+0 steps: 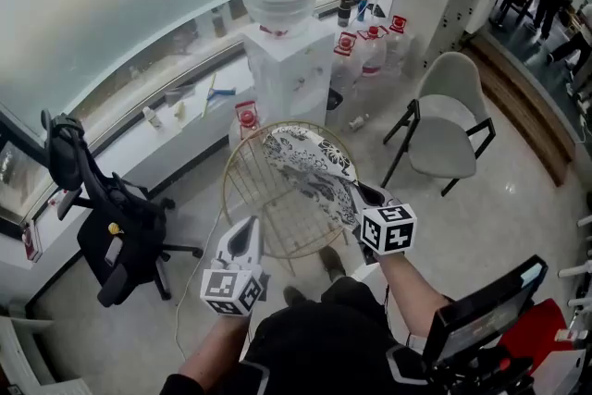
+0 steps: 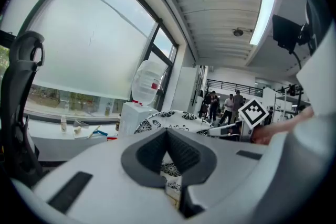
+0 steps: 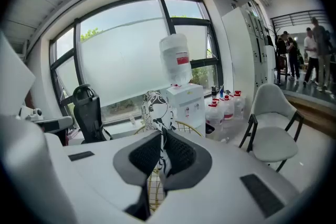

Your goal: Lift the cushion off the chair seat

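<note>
The black-and-white floral cushion [image 1: 305, 164] hangs tilted above the round gold wire chair seat [image 1: 254, 199]. My right gripper [image 1: 356, 197] is shut on its near right edge. In the right gripper view the cushion [image 3: 155, 107] rises edge-on out of the closed jaws of the right gripper [image 3: 161, 157], with the chair wires [image 3: 184, 127] behind. My left gripper [image 1: 251, 225] sits over the seat's near left rim, seemingly apart from the cushion. In the left gripper view the left gripper [image 2: 169, 165] has its jaws close together, the cushion [image 2: 173, 119] shows beyond and through the narrow gap, and a pinch cannot be told.
A white water dispenser [image 1: 287, 60] with a big bottle stands behind the chair, with spare water jugs [image 1: 370, 51] beside it. A black office chair [image 1: 111, 227] is at left and a grey chair [image 1: 449, 129] at right. A dark screen [image 1: 490, 310] sits near my right arm.
</note>
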